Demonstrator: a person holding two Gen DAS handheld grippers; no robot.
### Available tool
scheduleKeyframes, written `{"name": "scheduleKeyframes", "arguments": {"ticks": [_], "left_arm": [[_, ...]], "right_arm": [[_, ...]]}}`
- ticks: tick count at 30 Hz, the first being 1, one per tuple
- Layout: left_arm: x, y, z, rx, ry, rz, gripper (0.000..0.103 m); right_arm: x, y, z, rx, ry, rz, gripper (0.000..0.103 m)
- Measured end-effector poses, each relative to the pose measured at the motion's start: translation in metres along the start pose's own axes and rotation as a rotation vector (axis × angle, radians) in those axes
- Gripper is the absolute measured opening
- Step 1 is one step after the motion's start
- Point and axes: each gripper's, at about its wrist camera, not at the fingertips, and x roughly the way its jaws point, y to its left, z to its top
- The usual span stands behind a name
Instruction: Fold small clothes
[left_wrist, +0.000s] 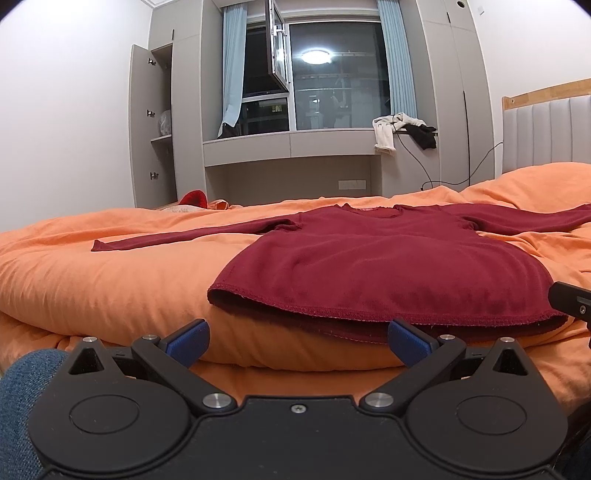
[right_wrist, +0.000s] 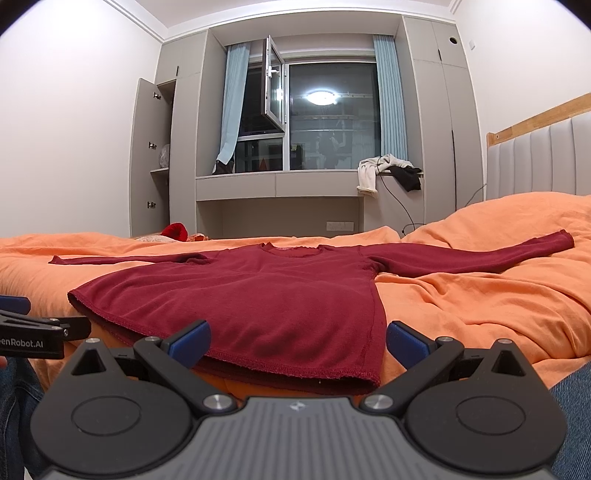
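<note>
Your left gripper (left_wrist: 297, 341) and right gripper (right_wrist: 297, 341) both stand wide apart, holding nothing, just short of the hem of the dark red long-sleeved top (left_wrist: 388, 266). It lies flat, sleeves outspread, on the orange bedding (left_wrist: 110, 280). Beyond: a window ledge (left_wrist: 291, 142) bearing white and black clothes (left_wrist: 402, 127), a cable (left_wrist: 417, 158) trailing below, and an open cupboard door (left_wrist: 142, 125).

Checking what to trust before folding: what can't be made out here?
- Right sleeve of the maroon shirt: cuff cut off by the left wrist view's edge.
- Shirt's underside: hidden against the orange duvet.
- Red item: mostly hidden behind the duvet.
</note>
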Motion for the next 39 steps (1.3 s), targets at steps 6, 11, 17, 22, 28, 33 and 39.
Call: {"name": "scheduleKeyframes", "arguments": {"ticks": [6,11,17,22,28,33,39], "left_arm": [[0.012,-0.004,-0.003,0.019,0.076,0.042,0.103],[0.018,0.000,-0.003,-0.012,0.121,0.032,0.103],[0.032,0.002,0.011,-0.051,0.175,0.060,0.103],[0.053,0.006,0.029,-0.134,0.217,0.096,0.103],[0.076,0.001,0.059,-0.156,0.182,0.099,0.103],[0.100,-0.014,0.086,-0.123,0.148,0.122,0.103],[0.137,-0.043,0.113,-0.066,0.151,0.086,0.103]], "right_arm": [[0.009,-0.008,0.000,0.069,0.077,-0.030,0.103],[0.015,-0.014,0.007,0.091,0.141,-0.040,0.103],[0.041,-0.028,0.026,0.142,0.245,-0.037,0.103],[0.064,-0.048,0.046,0.147,0.250,-0.051,0.103],[0.084,-0.069,0.069,0.094,0.220,-0.091,0.103],[0.104,-0.091,0.084,0.084,0.198,-0.107,0.103],[0.134,-0.127,0.100,0.097,0.188,-0.119,0.103]]}}
